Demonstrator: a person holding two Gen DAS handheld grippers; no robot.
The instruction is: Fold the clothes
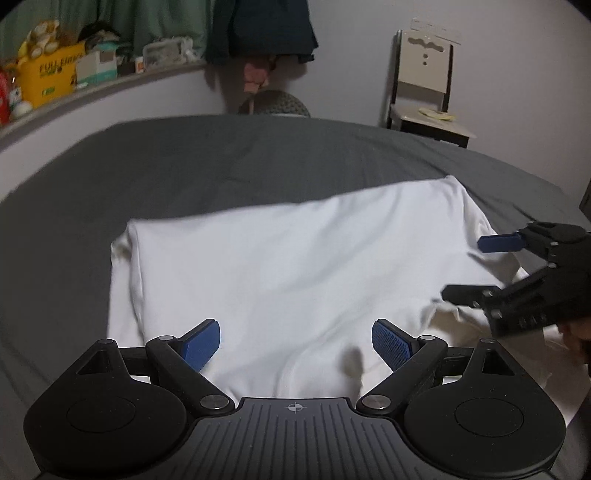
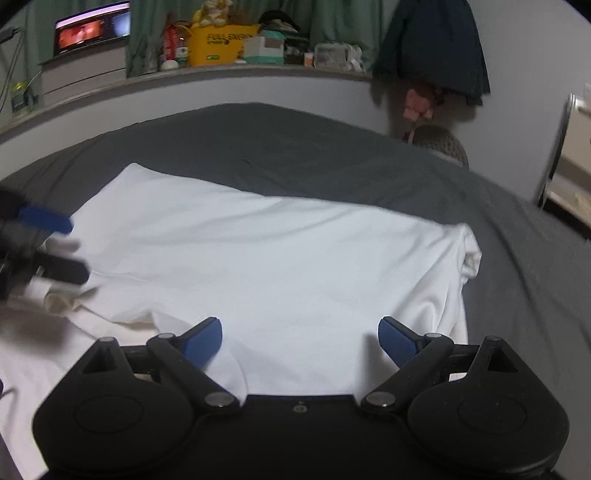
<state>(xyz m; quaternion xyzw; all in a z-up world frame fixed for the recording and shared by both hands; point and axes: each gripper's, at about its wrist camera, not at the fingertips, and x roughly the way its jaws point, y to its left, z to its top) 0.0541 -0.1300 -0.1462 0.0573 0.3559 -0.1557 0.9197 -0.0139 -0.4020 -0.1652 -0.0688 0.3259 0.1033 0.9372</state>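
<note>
Yellow box (image 2: 218, 44), laptop (image 2: 92, 27), chair (image 1: 424, 85), grey bed (image 1: 221, 155).

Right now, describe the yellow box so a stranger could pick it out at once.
Start at the grey bed and look past its far edge to the long shelf on the wall under the green curtain. The yellow box stands among the clutter there, with stuffed toys on top. It is the only bright yellow thing, with dark lettering on its front.
</note>
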